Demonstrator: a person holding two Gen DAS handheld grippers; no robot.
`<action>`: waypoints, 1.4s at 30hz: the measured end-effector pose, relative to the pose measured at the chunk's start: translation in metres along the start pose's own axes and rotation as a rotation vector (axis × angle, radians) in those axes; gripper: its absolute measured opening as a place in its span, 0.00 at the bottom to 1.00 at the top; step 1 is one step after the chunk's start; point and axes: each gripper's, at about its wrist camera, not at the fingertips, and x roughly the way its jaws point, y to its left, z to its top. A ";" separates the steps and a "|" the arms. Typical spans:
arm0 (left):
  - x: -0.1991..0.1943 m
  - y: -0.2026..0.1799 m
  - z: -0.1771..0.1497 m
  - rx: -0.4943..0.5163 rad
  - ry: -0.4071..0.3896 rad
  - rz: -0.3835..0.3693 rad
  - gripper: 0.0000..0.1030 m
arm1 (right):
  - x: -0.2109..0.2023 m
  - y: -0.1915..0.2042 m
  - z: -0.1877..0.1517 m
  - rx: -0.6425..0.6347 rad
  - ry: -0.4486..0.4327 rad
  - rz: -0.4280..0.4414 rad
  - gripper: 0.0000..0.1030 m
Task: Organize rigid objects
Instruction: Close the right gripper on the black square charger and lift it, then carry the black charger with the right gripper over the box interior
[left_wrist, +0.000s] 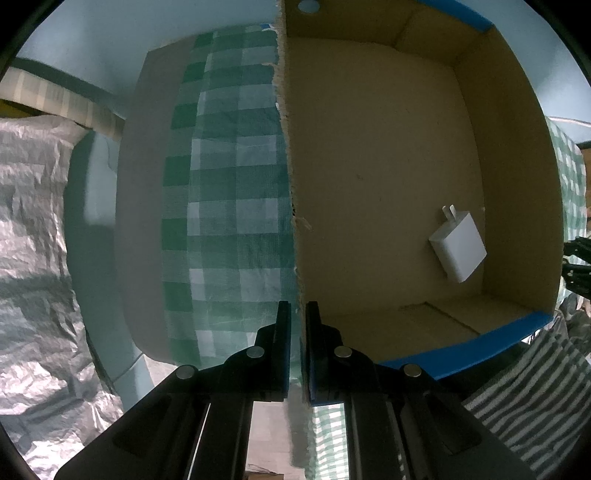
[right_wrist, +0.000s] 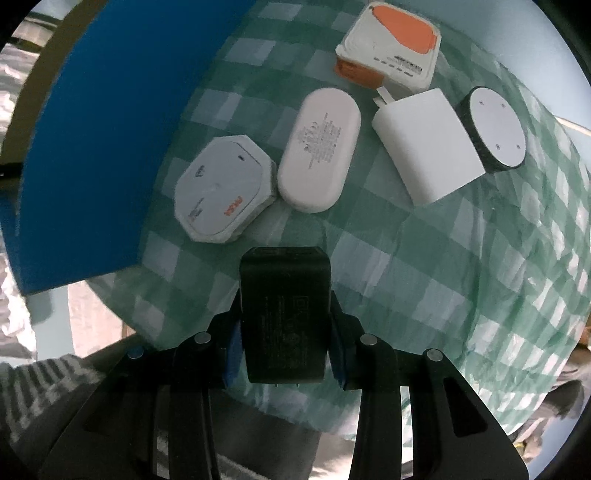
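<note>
The right gripper (right_wrist: 284, 328) has a black power adapter (right_wrist: 284, 317) clamped between its fingers at lower centre of the right wrist view, its long axis running up the frame along the fingers and its prongs toward the camera. The jaws are closing against its flanks.

The cardboard box (left_wrist: 509, 177) lies to that gripper's left; its blue outer wall fills the upper left of the same view, so the carry should go leftward and over the rim.

The left gripper (left_wrist: 298, 314) is pinched nearly shut on the box's torn near wall at bottom centre of the left wrist view, steadying it. A white charger (left_wrist: 460, 245) already lies on the box floor at right.

Still on the checked tablecloth (right_wrist: 443, 277): an octagonal white device (right_wrist: 221, 188), an oval white case (right_wrist: 319, 147), another white plug adapter (right_wrist: 428, 144), a round puck (right_wrist: 493, 127) and an orange-and-white box (right_wrist: 389, 44).
</note>
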 end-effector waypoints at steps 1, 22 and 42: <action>0.000 0.000 0.000 0.002 0.000 0.002 0.08 | -0.003 0.004 0.000 0.001 -0.006 0.004 0.36; -0.004 -0.002 -0.004 0.014 -0.002 0.012 0.08 | -0.104 0.042 0.031 -0.092 -0.137 0.090 0.36; -0.006 -0.004 -0.006 0.004 -0.003 0.019 0.08 | -0.110 0.134 0.106 -0.278 -0.160 0.102 0.36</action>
